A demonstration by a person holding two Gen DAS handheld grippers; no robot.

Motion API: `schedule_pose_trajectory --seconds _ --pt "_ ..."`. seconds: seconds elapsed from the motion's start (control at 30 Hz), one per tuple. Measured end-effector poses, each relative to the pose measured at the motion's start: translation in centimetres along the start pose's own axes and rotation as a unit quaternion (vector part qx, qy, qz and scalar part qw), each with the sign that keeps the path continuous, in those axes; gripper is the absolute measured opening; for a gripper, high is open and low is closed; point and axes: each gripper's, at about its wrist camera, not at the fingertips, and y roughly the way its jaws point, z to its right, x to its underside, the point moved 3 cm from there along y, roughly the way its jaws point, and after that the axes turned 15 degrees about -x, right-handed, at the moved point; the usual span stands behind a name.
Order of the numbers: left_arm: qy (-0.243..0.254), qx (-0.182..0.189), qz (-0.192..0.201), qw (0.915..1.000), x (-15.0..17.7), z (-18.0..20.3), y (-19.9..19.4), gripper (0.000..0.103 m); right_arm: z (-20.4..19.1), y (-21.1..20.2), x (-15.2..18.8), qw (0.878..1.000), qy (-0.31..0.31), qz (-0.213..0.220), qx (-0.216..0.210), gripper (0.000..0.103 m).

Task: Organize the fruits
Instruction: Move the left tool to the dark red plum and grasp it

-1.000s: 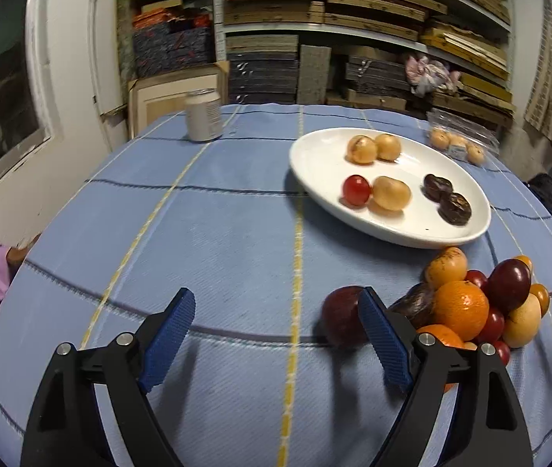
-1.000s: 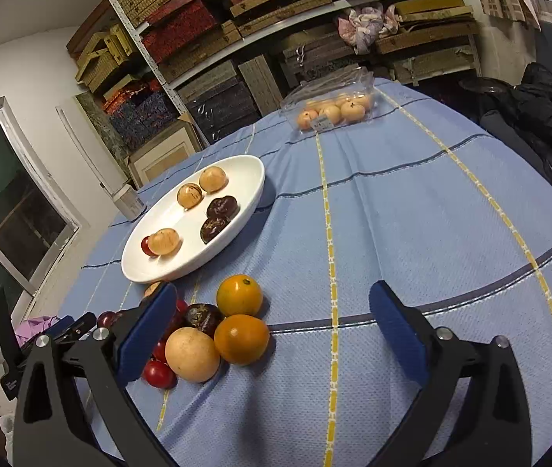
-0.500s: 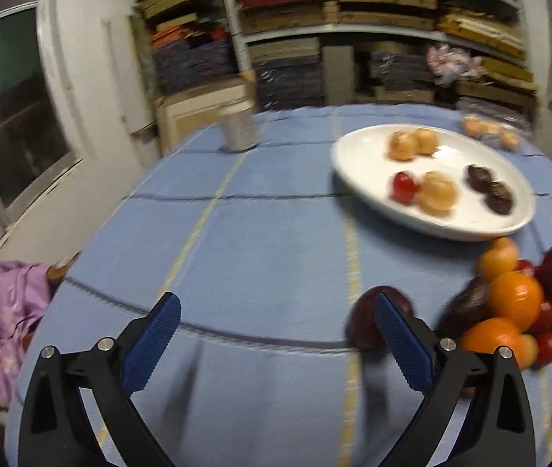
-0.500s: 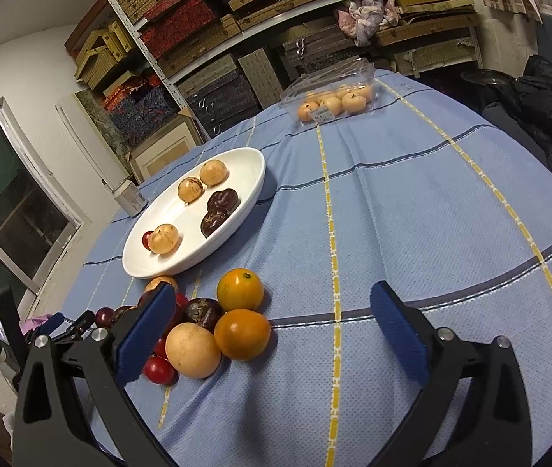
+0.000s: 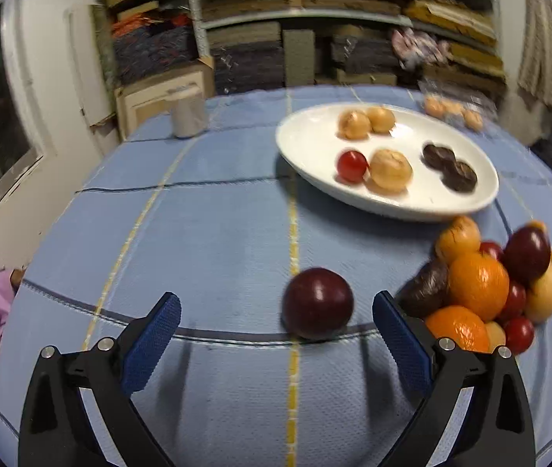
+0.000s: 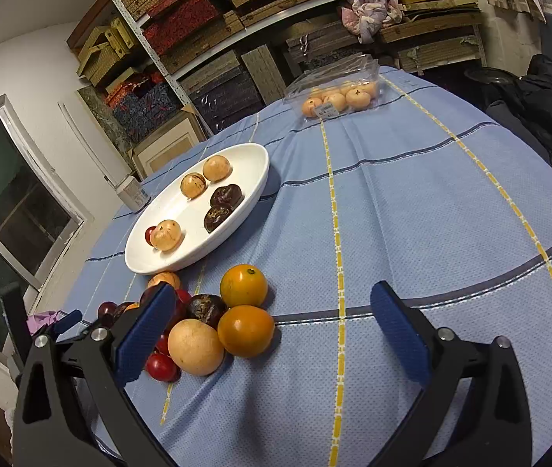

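Left gripper [image 5: 276, 321]: jaws were spread wide, nothing pinched; blue pads [image 5: 151, 340] sat low over the blue checked tablecloth [image 5: 213, 210].
Dark plum [image 5: 317, 303]: lay on the cloth between the left jaws, nearer the right-hand pad, touching neither; it sat on a yellow stripe at about 12 o'clock from the gripper's midpoint.
Fruit pile [image 5: 490, 288]: was at 3 o'clock from the plum, just beside the left gripper's right finger (oranges, small red fruits, a pale yellow one, another dark plum on top, a brown wrinkled one at the near edge).
White plate [image 5: 307, 148]: was at 1 o'clock from the plum, well apart from it, its near rim just beyond the pile; it held three tan round fruits, one small red fruit [image 5: 351, 165] and two dark wrinkled ones [image 5: 449, 167].
Right gripper [image 6: 274, 330]: jaws were wide apart and held nothing; it hung over the cloth.
Pile, right wrist view: two oranges [image 6: 245, 309] and a pale round fruit [image 6: 195, 346] lay at 9 to 10 o'clock, just inside the left-hand pad [image 6: 143, 336], which hid part of the heap.
Clear punnet [image 6: 336, 87]: was at 12 o'clock, far edge of the table, with pale orange fruits inside.
White jar [image 5: 187, 113]: stood at 11 o'clock of the plate, well apart.
Background: shelves of stacked boxes [image 6: 213, 19].
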Motion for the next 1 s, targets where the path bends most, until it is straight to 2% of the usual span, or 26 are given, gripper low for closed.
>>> schedule_pose_trajectory --seconds 0.1,0.17,0.23,0.3,0.43,0.5,0.63,0.77,0.87,0.9,1.0 --pt "-0.004 0.012 -0.029 0.9995 0.1 -0.1 1.3 0.100 0.0 0.0 0.0 1.000 0.000 0.000 0.000 0.098" --pt "-0.026 0.029 -0.038 0.9985 -0.1 -0.6 1.9 0.095 -0.1 0.1 0.1 1.000 -0.001 -0.002 0.000 0.098" --pt "-0.034 0.044 -0.045 0.9974 -0.1 -0.8 2.1 0.076 0.0 0.1 0.1 1.000 -0.002 -0.003 0.001 0.098" --pt "-0.028 0.054 -0.051 0.9969 0.0 -0.4 2.3 0.065 0.0 0.2 0.1 1.000 -0.001 -0.004 0.001 0.098" --pt "-0.007 0.064 -0.039 0.9971 -0.1 0.4 1.8 0.046 -0.1 0.3 0.2 1.000 -0.003 -0.007 0.000 0.098" --pt "-0.006 0.070 -0.039 0.9968 -0.1 0.6 1.8 0.041 -0.2 0.4 0.2 1.000 -0.007 -0.010 -0.001 0.098" --pt "-0.016 0.073 -0.039 0.9965 -0.3 0.5 2.0 0.040 -1.0 0.3 0.4 0.999 -0.030 -0.010 -0.008 0.098" --pt "-0.025 0.064 -0.038 0.9969 -0.3 0.2 1.9 0.040 -3.8 -0.2 0.9 0.995 -0.093 0.000 -0.031 0.098" --pt "-0.027 0.060 -0.043 0.9969 -0.2 0.0 2.0 0.040 -7.2 0.7 2.3 0.985 -0.165 -0.019 -0.046 0.098" --pt "-0.028 0.059 -0.042 0.9970 -0.2 0.0 1.9 0.040 -8.8 1.4 3.3 0.977 -0.205 -0.033 -0.044 0.098" --pt "-0.028 0.057 -0.042 0.9971 0.0 -0.1 1.8 0.040 -11.4 3.5 5.0 0.957 -0.285 -0.059 -0.015 0.097"
